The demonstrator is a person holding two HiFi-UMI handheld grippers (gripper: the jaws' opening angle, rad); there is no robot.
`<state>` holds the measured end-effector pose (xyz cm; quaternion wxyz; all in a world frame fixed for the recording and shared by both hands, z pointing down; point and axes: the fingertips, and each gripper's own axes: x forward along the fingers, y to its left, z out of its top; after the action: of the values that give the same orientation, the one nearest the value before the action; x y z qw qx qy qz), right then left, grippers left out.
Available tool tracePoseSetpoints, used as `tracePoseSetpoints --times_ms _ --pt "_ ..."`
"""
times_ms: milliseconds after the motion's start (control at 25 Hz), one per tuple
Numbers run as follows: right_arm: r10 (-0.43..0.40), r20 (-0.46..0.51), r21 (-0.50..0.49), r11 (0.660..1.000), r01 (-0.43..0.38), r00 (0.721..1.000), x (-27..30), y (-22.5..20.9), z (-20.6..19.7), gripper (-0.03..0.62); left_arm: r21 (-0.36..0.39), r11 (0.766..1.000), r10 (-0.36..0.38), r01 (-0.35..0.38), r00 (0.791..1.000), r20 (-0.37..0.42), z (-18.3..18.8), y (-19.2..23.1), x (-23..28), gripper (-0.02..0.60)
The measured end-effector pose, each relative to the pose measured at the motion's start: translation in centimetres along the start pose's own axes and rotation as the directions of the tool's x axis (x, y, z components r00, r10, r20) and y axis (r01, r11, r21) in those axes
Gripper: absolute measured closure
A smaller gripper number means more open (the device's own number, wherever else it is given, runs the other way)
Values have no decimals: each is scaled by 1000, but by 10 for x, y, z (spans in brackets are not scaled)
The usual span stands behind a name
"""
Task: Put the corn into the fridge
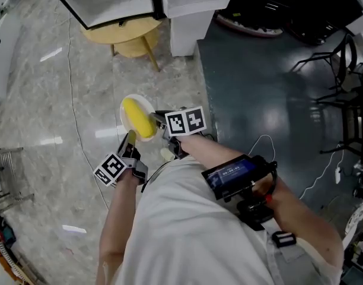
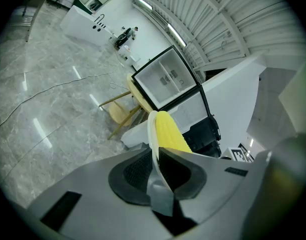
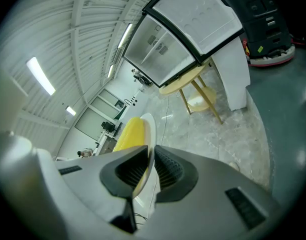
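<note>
1. Well, head view: the corn [image 1: 137, 118] lies on a plate [image 1: 143, 99] that I hold above the floor, short of the fridge [image 1: 110, 2].
2. Left gripper view: my left gripper [image 2: 157, 156] is clamped on the plate's rim.
3. Right gripper view: my right gripper [image 3: 149, 159] pinches another part of the rim. I judge the plate stiff, smooth and breakable, and the corn may roll, so the rims need a firm, level hold.

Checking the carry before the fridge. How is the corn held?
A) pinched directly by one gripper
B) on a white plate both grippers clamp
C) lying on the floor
B: the corn lies on the white plate, whose rim the left gripper and right gripper each clamp.
</note>
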<state>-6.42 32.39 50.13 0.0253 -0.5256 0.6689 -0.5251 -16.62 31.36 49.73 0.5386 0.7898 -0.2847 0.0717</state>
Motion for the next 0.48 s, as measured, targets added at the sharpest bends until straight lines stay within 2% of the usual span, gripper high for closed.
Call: tracePoseSetpoints --times_ms 480 --pt "33 -10 -38 999 -33 999 15 0 50 544 -5 1000 19 -19 999 50 37 -12 27 537"
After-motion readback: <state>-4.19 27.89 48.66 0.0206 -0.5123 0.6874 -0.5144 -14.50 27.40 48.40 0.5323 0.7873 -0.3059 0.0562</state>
